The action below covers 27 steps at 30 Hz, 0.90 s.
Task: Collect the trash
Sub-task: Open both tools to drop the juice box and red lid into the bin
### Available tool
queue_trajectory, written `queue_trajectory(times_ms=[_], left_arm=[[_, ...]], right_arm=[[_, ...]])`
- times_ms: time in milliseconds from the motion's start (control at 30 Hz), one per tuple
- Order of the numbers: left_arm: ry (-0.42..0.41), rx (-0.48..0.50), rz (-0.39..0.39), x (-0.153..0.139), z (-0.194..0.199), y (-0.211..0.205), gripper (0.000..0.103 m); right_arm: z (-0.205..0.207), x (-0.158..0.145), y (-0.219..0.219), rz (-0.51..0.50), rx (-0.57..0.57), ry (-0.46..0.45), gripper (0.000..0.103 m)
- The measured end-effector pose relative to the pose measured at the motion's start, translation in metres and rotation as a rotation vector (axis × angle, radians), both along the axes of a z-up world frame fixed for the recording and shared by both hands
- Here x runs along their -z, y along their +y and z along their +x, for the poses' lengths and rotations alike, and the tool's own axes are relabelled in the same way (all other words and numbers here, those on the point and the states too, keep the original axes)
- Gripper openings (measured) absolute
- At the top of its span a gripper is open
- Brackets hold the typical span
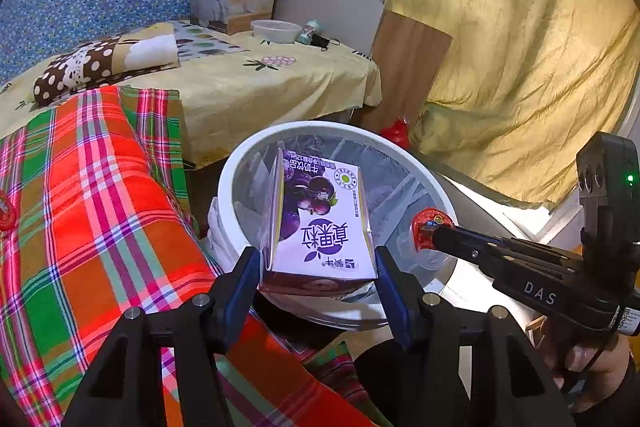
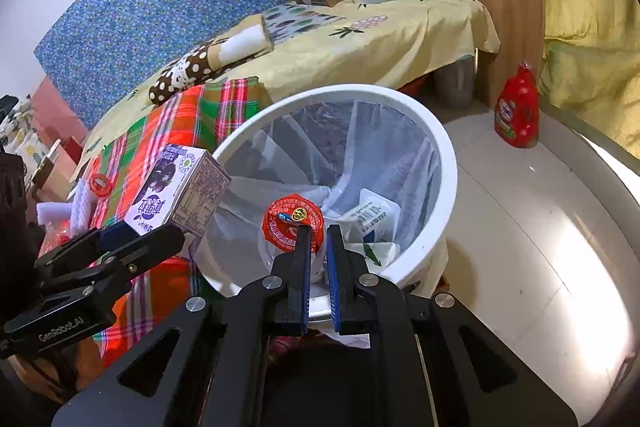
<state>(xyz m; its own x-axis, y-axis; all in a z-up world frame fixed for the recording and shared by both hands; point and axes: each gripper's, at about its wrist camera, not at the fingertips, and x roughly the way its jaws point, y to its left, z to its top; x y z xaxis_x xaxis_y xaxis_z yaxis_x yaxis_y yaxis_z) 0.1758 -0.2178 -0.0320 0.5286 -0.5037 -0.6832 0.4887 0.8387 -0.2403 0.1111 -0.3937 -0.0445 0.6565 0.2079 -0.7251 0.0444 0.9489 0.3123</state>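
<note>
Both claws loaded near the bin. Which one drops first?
Probably right. The right claw holds the red-lidded clear plastic cup inside the white bin's rim. The left claw grips the purple milk carton nearer the bin's edge.

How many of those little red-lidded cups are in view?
2. One red-lidded cup is pinched in the right claw above the white bin; a second cup lies on the plaid blanket, left of the bin. Others may be hidden.
</note>
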Motion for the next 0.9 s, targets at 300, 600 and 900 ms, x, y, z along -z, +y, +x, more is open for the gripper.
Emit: queue_trajectory(times_ms=[300,600,900], left_arm=[[-0.006,-0.011,0.005,0.001,0.004,-0.002,0.064],[-0.033,-0.040,-0.030,-0.008,-0.004,0.015,0.064],[-0.064,-0.113,-0.048,-0.020,-0.023,0.045,0.064]], right_arm=[[0.000,0.001,-0.002,-0.011,0.018,0.020,0.012],[-0.004,-0.007,0.000,-0.003,0.018,-0.012,0.020],[-0.011,-0.019,0.021,-0.003,-0.043,-0.064,0.020]])
